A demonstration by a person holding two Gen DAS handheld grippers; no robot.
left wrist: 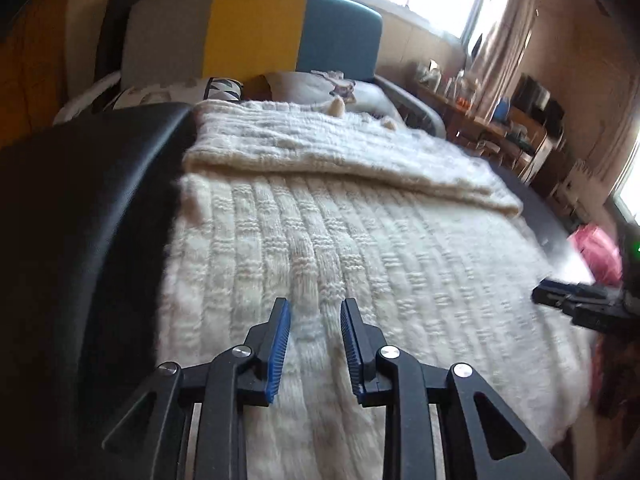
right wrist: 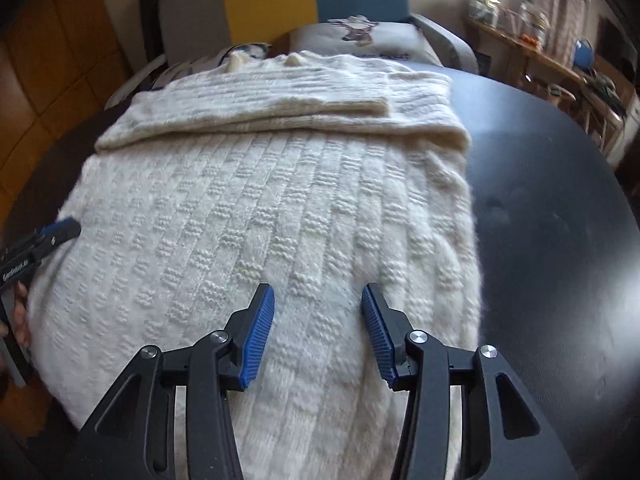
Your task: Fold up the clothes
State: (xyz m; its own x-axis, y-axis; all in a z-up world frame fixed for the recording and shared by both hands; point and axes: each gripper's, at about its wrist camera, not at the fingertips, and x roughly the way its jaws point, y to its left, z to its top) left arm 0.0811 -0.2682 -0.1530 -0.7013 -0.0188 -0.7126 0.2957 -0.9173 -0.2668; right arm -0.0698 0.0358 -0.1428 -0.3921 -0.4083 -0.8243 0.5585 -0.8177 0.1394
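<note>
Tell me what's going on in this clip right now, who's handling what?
A person is folding a cream knit sweater spread on a dark table. Its sleeves are already folded across the far end. The left gripper and right gripper both sit open over the near end of the sweater, side by side, gripping nothing yet. A grey, yellow and blue chair stands behind the table.
</note>
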